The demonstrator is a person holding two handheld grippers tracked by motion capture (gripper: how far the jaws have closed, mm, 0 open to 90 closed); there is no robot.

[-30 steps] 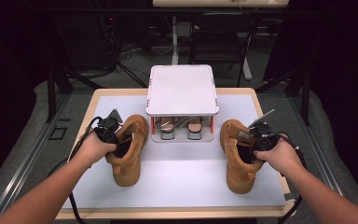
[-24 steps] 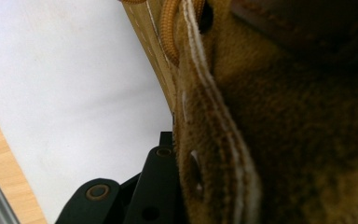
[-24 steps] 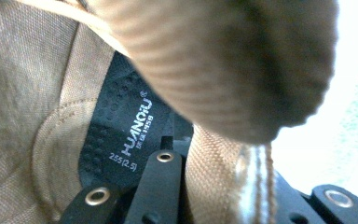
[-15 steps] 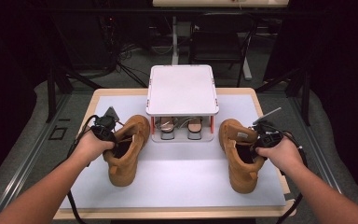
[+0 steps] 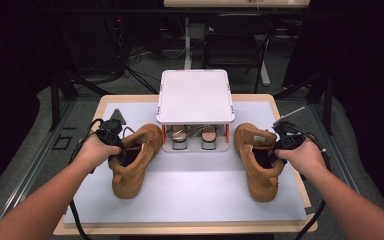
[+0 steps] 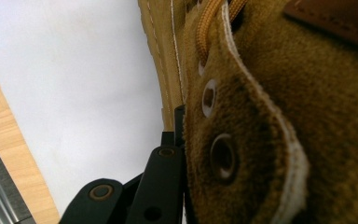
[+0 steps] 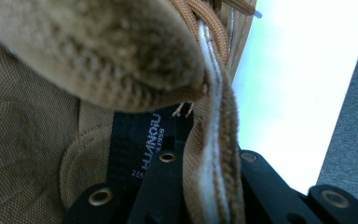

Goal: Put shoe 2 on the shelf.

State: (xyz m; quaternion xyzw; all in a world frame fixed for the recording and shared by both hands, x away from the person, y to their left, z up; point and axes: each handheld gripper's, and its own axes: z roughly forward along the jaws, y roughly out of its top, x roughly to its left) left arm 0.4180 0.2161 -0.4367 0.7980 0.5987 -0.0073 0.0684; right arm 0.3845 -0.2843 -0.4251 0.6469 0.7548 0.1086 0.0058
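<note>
Two tan boots on the tabletop (image 5: 190,200), one each side of a small white shoe rack (image 5: 195,95). Left boot (image 5: 132,160) lies just left of the rack, toe toward the person; right boot (image 5: 257,160) just right of it, same way round. Each is pinched at the collar — likely so both can be lifted and moved as a pair, probably toward the rack.

Left hand-held gripper (image 5: 117,150) is clamped fully down on the left boot's eyelet flap; in the left gripper view one black jaw presses flat against the flap's outer face (image 6: 228,154), the other hidden behind the suede. Right hand-held gripper (image 5: 275,152) is likewise squeezed tight on the right boot's collar edge (image 7: 212,163) — both jaws flank the thin padded rim, one inside the boot, one outside. Gripping the thin upper edge makes sense: it's the only part narrow enough for the jaws.

Materials: fuzzy nubuck-like suede, metal-ringed eyelets, braided round tan laces, white stitched edging, woven fabric lining with a black size label inside. Rack has a flat white top and a lower shelf holding a pair of sandals (image 5: 195,136), a bit blurred. Tabletop is covered by a smooth pale sheet with a wooden border.
</note>
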